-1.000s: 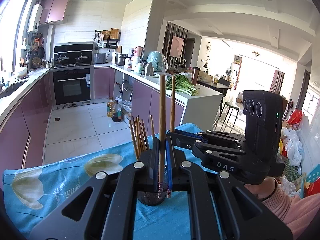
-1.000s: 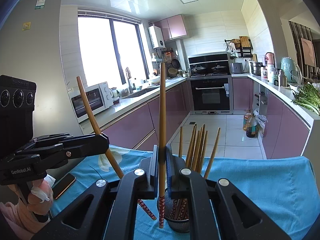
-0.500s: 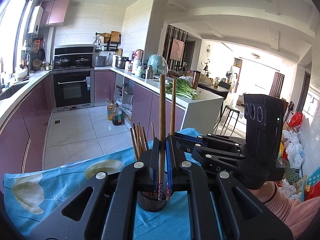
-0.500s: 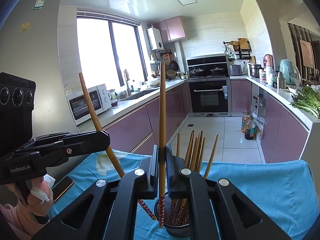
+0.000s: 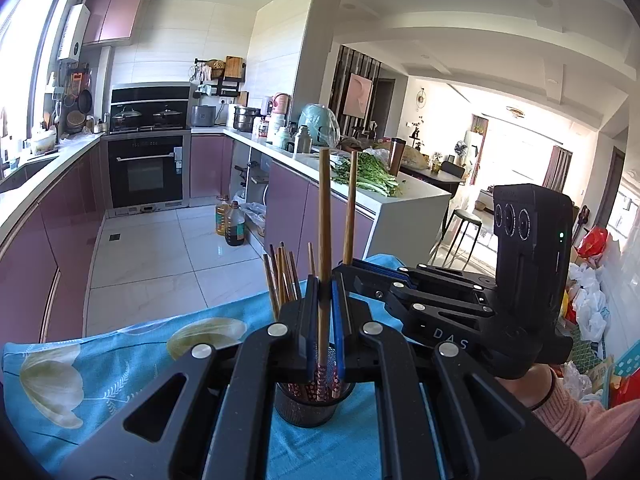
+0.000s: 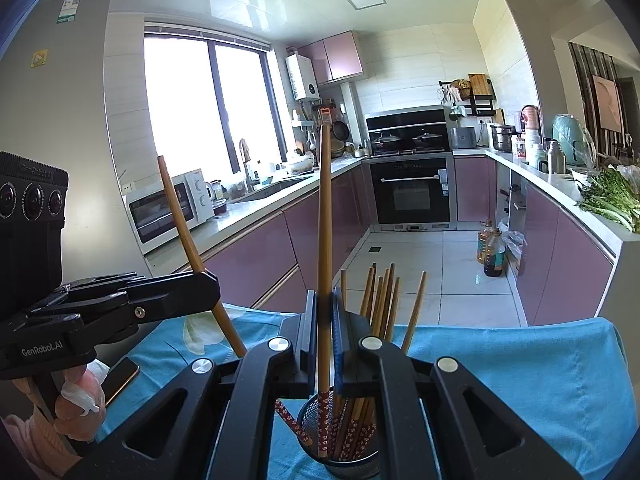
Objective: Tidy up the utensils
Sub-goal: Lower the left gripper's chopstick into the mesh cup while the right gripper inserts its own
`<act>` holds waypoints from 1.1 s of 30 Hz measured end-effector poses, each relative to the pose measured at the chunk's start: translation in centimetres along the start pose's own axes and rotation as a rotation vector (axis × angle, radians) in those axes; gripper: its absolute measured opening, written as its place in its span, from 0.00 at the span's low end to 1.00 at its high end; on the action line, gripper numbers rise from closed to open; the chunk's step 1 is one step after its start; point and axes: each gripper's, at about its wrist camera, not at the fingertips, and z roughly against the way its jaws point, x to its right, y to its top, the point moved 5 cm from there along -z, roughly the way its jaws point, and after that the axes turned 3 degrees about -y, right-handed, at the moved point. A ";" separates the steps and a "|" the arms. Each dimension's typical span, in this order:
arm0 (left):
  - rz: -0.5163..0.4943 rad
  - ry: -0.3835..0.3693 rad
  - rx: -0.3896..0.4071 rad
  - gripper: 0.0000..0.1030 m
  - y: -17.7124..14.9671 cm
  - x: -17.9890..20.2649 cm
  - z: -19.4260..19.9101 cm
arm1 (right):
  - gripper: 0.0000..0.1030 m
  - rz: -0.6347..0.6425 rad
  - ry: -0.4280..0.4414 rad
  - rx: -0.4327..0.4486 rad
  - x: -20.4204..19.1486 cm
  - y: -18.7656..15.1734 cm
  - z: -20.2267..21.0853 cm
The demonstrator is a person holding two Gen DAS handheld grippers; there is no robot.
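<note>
Most chopsticks [image 6: 380, 300] already stand in the mesh holder [image 6: 352, 456] on the worktop [image 6: 520, 380]. Left gripper [image 5: 325, 320] and right gripper [image 6: 325, 328] jaws each pinch one chopstick, tips at the holder rim; judging by that, two insertions left.

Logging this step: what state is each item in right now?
Left gripper: shut on a chopstick, upright.
Right gripper: shut on its chopstick, tip inside the holder.
Holder: upright on the blue cloth, holding more chopsticks.
</note>
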 end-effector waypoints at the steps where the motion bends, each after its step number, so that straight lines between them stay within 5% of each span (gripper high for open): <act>1: 0.002 0.001 -0.001 0.07 0.1 -0.2 -0.1 | 0.06 -0.003 -0.001 -0.002 0.1 0.0 -0.1; 33: 0.015 0.013 -0.049 0.07 0.6 -0.3 -2.0 | 0.06 -0.038 -0.035 -0.026 0.3 -0.2 -1.9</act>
